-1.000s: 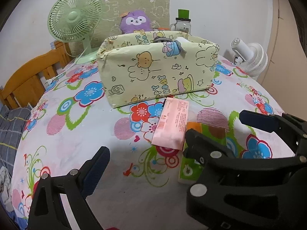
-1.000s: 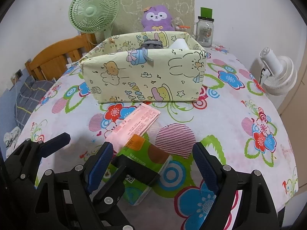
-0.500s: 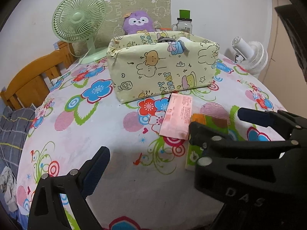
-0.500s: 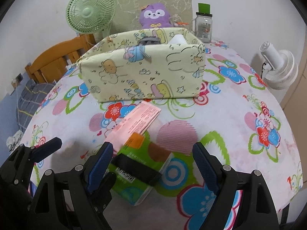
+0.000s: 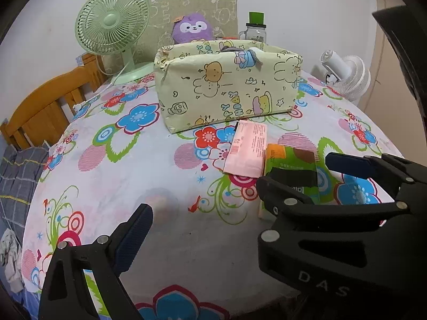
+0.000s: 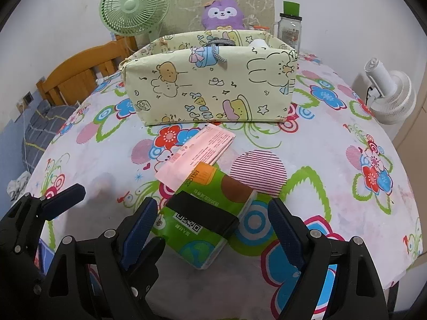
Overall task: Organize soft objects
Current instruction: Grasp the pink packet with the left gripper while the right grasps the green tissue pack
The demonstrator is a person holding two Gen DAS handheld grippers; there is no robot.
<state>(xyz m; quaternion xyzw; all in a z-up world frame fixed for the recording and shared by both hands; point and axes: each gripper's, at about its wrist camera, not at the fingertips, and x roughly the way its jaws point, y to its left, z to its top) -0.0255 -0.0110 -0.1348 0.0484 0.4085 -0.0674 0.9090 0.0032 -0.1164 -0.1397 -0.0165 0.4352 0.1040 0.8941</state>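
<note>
The green pack [image 6: 210,213] lies flat on the table [image 6: 333,160], directly ahead of the right gripper [image 6: 210,229] and between its 2 spread fingers, which do not touch it. Its long axis runs diagonally, far end leaning left, where the pink pack [image 6: 194,152] overlaps it. The left gripper [image 5: 226,229] stands to the left, further off; only 1 finger shows, so I cannot tell its state. The box [image 6: 210,85] sits beyond both packs. Bare cloth lies to the right, with room to close.

A home bedroom: a floral-clothed surface [image 6: 347,122] with a wooden bed frame [image 6: 77,74] and bedding [image 6: 40,133] beside it, a plush toy [image 6: 222,14] behind.
</note>
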